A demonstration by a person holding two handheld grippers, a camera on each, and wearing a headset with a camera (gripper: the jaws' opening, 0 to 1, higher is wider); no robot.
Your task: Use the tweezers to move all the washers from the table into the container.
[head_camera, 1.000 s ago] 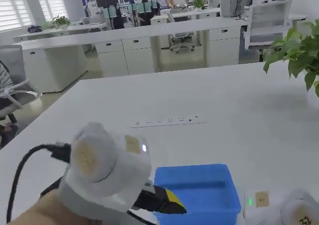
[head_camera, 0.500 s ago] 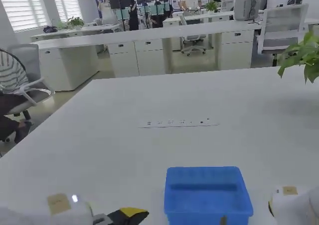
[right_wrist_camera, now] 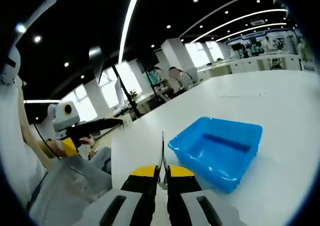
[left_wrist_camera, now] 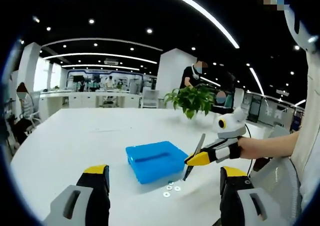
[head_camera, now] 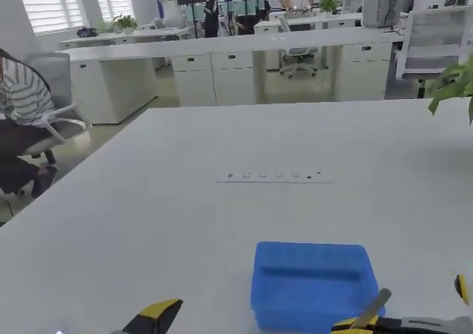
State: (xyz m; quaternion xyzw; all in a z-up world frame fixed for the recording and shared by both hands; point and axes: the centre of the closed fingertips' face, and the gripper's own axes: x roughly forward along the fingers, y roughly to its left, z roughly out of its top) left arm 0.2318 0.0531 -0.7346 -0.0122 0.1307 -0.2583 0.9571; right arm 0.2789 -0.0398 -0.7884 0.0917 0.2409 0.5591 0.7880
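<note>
Holding tweezers point(right_wrist_camera: 162, 153) between closed jaws, right gripper point(right_wrist_camera: 160, 178) sits at the end of an outstretched forearm point(left_wrist_camera: 270, 145). Tweezers slant tip-down, close over washers point(left_wrist_camera: 171, 188) on table point(left_wrist_camera: 70, 141), just beside blue container point(left_wrist_camera: 152, 158). Left gripper point(left_wrist_camera: 164, 172) low and level, jaws wide apart.

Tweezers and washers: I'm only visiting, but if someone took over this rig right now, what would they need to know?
Left hand-held gripper: open, holding nothing.
Right hand-held gripper: shut on the tweezers, whose tips point down close to the washers.
Washers: three small ones lie on the table, right beside the blue container.
Done: no washer can be seen inside the container yet.
Left: pick up each washer with the tweezers and drop it into the container.
</note>
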